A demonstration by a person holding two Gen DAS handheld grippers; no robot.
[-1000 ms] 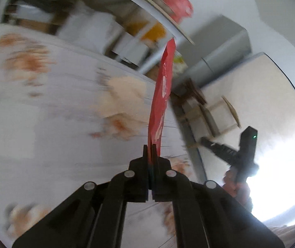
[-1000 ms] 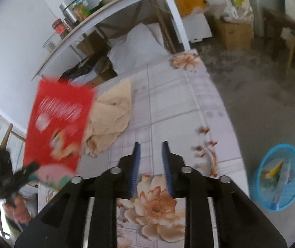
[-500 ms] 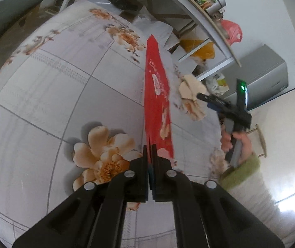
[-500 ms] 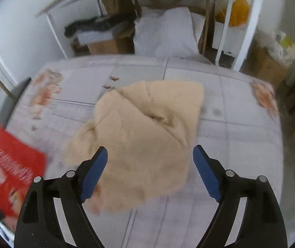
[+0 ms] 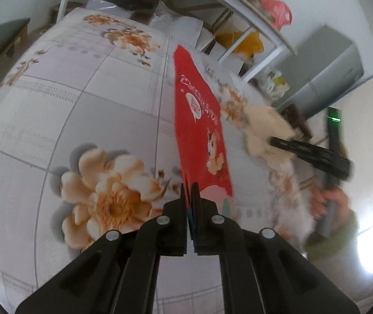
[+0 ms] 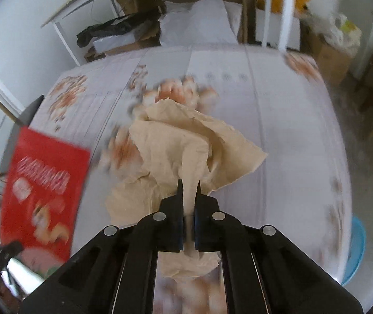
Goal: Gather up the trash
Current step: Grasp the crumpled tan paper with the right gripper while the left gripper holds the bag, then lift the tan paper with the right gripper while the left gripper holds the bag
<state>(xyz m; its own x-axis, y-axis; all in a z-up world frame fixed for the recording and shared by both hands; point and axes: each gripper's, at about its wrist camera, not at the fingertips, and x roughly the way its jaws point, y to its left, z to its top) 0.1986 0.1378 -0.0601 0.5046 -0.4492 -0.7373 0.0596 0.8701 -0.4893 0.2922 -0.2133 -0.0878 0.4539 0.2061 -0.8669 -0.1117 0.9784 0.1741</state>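
While a crumpled beige paper napkin [image 6: 186, 151] lies near the middle of the tabletop [image 6: 277, 120], a fold of it is drawn up between the pads of the right gripper [image 6: 189, 188], whose jaws are pressed together on that fold. The rest of the napkin spreads over the floral cloth, and whether it has left the surface cannot be told. Toward the tabletop's left edge, as the right wrist view shows it, a flat red snack wrapper [image 5: 199, 120] stands up off the cloth, pinched by its lower edge in the left gripper [image 5: 190, 191], jaws closed tight on it. A hand [image 5: 325, 204] in a green sleeve holds the right tool's grip.

Judging by this, both pieces of trash are grasped and the pick-up step is ending. A blue basket [image 6: 356, 248] on the floor beyond the tabletop's right edge looks the likely bin. The next move calls for lifting both pieces clear and carrying them there without the loose napkin slipping.
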